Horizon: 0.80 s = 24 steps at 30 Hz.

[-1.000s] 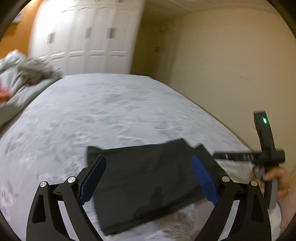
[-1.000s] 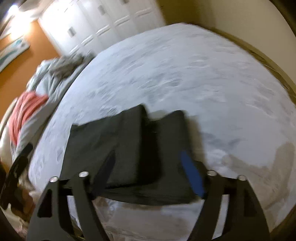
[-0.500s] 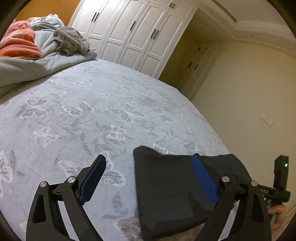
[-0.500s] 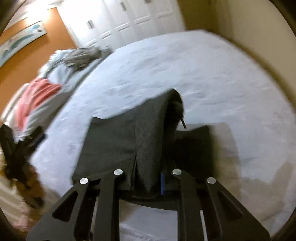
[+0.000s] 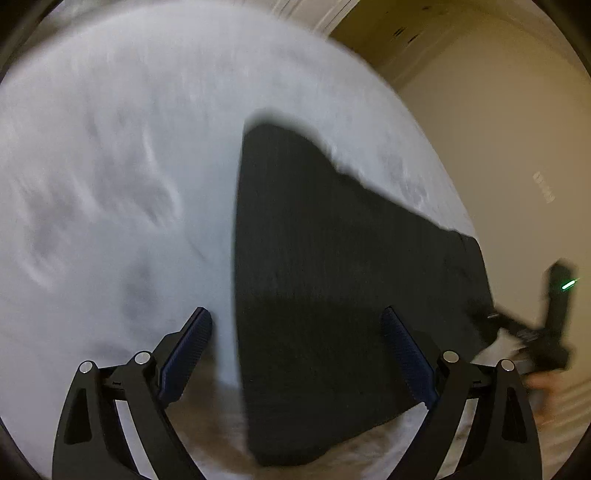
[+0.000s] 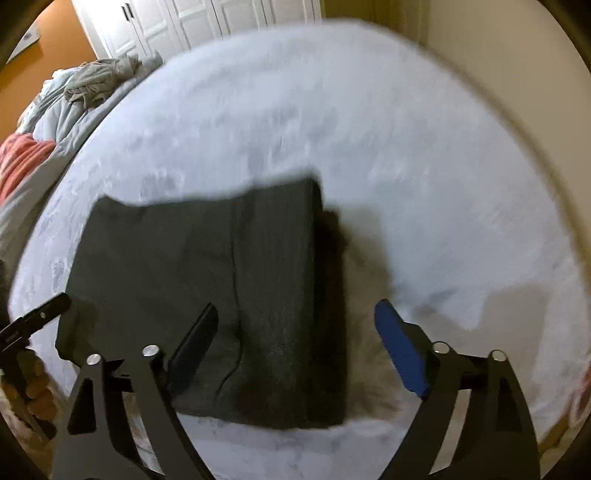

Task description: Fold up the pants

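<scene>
Right claw [image 6: 295,347], fingers apart and empty, hovers at lower centre over the folded pants [image 6: 207,295], whose right edge lies between them, left claw [image 5: 295,358] equally spread.

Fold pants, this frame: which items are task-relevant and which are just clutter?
Task-relevant:
- dark pants, folded on the bed
- left gripper, open
- right gripper, open

Clutter:
- grey garment
- duvet
- red cloth
- white wardrobe
</scene>
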Tool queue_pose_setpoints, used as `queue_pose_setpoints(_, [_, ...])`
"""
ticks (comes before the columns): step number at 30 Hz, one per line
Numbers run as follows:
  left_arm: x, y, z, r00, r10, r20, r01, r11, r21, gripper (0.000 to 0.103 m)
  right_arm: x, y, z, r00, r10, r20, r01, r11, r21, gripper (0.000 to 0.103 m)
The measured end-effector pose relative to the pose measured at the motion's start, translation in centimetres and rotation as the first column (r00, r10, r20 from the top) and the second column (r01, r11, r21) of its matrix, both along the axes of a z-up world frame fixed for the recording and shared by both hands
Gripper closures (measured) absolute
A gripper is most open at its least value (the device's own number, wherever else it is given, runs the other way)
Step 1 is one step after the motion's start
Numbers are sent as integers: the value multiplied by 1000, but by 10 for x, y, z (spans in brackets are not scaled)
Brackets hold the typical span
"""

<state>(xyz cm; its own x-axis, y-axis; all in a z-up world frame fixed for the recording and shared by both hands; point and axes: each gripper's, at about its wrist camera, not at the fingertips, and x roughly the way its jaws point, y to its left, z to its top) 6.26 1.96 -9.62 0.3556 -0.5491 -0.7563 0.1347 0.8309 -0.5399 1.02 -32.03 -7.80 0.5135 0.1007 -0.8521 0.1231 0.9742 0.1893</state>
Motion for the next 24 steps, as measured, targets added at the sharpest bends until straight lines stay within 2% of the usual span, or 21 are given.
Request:
queue_pose_setpoints(1, [-1, 1, 0, 999, 21, 31, -21, 1000, -10, 14, 4, -2, -15, 999, -25, -45, 26, 999, 42, 17])
queue_pose_setpoints(2, [-1, -3, 2, 999, 6, 52, -6, 1000, -4, 26, 6, -5, -25, 997, -52, -53, 58, 992, 111, 39])
queue_pose_setpoints(3, [1, -6, 5, 997, -22, 71, 23, 1000, -17, 77, 5, -2, -23, 999, -34, -15, 36, 990, 139, 60])
queue_pose_setpoints(4, [2, -7, 8, 997, -31, 71, 31, 1000, -4, 90, 6, 4, -15, 1000, 4, 2, -5, 986, 164, 77])
queue_pose_setpoints(5, [3, -2, 15, 996, -28, 80, 29, 999, -19, 93, 4, 4, -6, 1000, 5, 28, -10, 984, 181, 79])
queue_pose_setpoints(7, [0, 14, 35, 996, -27, 90, 35, 995, -97, 95, -6, 8, 16, 995, 11, 103, -35, 971, 236, 80])
queue_pose_setpoints(8, [-8, 24, 53, 992, -32, 120, 46, 992, -114, 96, -18, 12, 32, 986, 19, 164, -65, 959, 275, 80])
queue_pose_setpoints(10, [-21, 39, 75, 986, -21, 168, 35, 996, -81, 96, -39, 25, 52, 971, 57, 232, -123, 953, 279, 76])
queue_pose_setpoints(12, [-30, 54, 77, 988, -2, 156, 5, 1000, -22, 84, -46, 32, 44, 978, 74, 197, -120, 965, 235, 56])
queue_pose_setpoints(13, [-33, 57, 71, 988, -7, 151, 5, 1000, 15, 83, -48, 34, 33, 985, 65, 161, -97, 976, 197, 41])
queue_pose_setpoints(14, [-36, 59, 63, 988, -4, 152, -10, 996, 90, 82, -48, 35, 17, 995, 26, 99, -37, 993, 110, 48])
queue_pose_setpoints(15, [-42, 61, 56, 986, 18, 168, -44, 987, 152, 83, -48, 37, 10, 997, -44, 61, 45, 999, -20, 55])
queue_pose_setpoints(16, [-47, 62, 53, 981, 40, 189, -75, 981, 177, 82, -51, 40, 16, 992, -78, 95, 88, 991, -103, 59])
queue_pose_setpoints(17, [-48, 65, 55, 980, 53, 194, -88, 980, 177, 79, -55, 44, 26, 986, -62, 153, 80, 991, -110, 80])
queue_pose_setpoints(18, [-50, 65, 59, 976, 55, 209, -90, 983, 159, 77, -60, 50, 41, 977, -23, 213, 38, 997, -68, 94])
queue_pose_setpoints(19, [-51, 63, 63, 972, 52, 229, -88, 985, 150, 74, -60, 62, 56, 968, 18, 251, -13, 1000, -21, 101])
queue_pose_setpoints(20, [-53, 61, 69, 962, 52, 266, -97, 983, 159, 67, -60, 70, 64, 961, 46, 274, -42, 999, -23, 101])
queue_pose_setpoints(22, [-54, 52, 75, 938, 41, 344, -125, 966, 226, 60, -50, 93, 64, 953, 114, 280, -93, 992, -87, 101])
queue_pose_setpoints(24, [-60, 38, 74, 917, 1, 398, -140, 937, 319, 52, -23, 102, 35, 970, 137, 202, -102, 979, -176, 101])
